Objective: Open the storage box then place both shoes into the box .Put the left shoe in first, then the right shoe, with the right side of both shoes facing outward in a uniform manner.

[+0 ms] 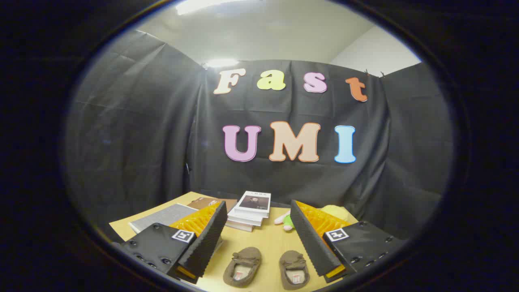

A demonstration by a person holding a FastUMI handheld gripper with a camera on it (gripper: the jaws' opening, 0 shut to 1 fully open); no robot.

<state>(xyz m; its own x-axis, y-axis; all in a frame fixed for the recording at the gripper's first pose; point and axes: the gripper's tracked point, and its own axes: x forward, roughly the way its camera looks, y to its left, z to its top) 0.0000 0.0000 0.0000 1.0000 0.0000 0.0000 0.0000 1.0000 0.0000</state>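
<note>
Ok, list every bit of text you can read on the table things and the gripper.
Top book cover: print too small to read.
Tags inside both shoes: blurred.
Square markers on the open gripper, its fingers either side of the shoes: patterns, no words.

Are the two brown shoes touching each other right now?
Apart. The gripper view shows bare table between the left shoe and the right shoe, both lying between the open gripper fingers.
</note>
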